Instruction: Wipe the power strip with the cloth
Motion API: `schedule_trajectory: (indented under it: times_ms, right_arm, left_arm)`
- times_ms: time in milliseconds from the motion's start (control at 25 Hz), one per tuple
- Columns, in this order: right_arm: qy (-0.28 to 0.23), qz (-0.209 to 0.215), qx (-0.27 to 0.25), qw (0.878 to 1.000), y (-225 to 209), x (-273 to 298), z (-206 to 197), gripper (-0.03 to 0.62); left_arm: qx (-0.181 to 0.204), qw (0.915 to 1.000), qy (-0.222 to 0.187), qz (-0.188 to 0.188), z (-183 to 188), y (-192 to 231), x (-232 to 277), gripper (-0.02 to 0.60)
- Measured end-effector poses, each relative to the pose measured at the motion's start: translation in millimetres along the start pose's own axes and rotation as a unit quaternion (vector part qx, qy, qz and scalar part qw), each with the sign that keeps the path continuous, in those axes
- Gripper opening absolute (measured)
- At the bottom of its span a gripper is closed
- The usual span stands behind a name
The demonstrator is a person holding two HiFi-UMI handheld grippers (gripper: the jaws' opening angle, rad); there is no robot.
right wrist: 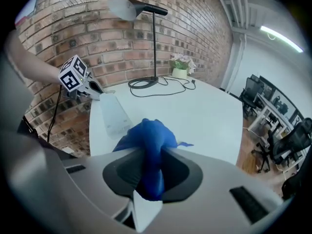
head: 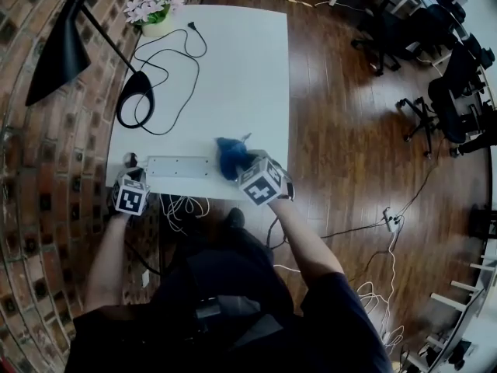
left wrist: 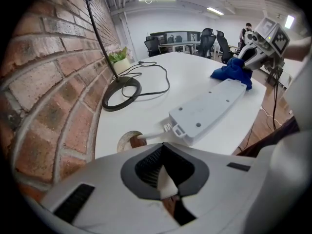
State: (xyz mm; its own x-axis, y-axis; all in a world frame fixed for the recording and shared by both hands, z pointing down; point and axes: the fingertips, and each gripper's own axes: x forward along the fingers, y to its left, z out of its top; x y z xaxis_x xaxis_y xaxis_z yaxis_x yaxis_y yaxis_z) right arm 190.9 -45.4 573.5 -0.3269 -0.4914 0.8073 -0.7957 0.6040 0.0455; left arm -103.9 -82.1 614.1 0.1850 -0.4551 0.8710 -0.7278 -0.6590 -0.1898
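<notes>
A long white power strip [head: 180, 166] lies along the near edge of the white table [head: 241, 68]. My right gripper [head: 247, 169] is shut on a bunched blue cloth [head: 231, 156], which rests at the strip's right end. In the right gripper view the cloth [right wrist: 148, 135] fills the gap between the jaws and the strip [right wrist: 113, 115] runs away to the left. My left gripper [head: 133, 183] hangs at the strip's left end, shut, with nothing seen between its jaws. The left gripper view shows the strip [left wrist: 209, 108] just ahead, its cord dropping into a table hole [left wrist: 129, 141].
A black desk lamp [head: 136, 99] stands at the table's left by the brick wall [head: 31, 169], its cord looping over the table top. A flower pot [head: 155, 10] sits at the far left corner. Office chairs [head: 435, 107] and floor cables [head: 392, 222] lie to the right.
</notes>
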Motion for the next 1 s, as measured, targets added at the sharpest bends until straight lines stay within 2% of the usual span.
schedule_trajectory:
  times_ms: [160, 280, 440, 520, 720, 1000]
  right_arm:
    - [-0.014, 0.035, 0.008, 0.999, 6, 0, 3, 0.1]
    - [-0.034, 0.053, 0.022, 0.998, 2, -1, 6, 0.204]
    - [-0.061, 0.053, 0.035, 0.996, -16, -15, 9, 0.259]
    - [-0.055, 0.06, 0.03, 0.996, -20, -22, 5, 0.295]
    - [-0.035, 0.056, -0.05, 0.997, -1, -21, 14, 0.298]
    - [-0.018, 0.075, -0.117, 0.99, 40, -5, 40, 0.298]
  left_arm:
    - [-0.003, 0.9999, 0.013, 0.007, -1, -2, -1, 0.006]
    - [-0.013, 0.9997, 0.022, 0.007, -5, 0, 1, 0.006]
    - [-0.009, 0.9995, 0.027, 0.013, -3, 0, 2, 0.006]
    - [-0.006, 0.9993, 0.033, 0.014, -6, 0, 4, 0.006]
    - [0.009, 0.9996, 0.026, 0.011, -4, 1, 7, 0.006]
    - [0.012, 0.9998, 0.017, -0.004, -2, -4, 3, 0.008]
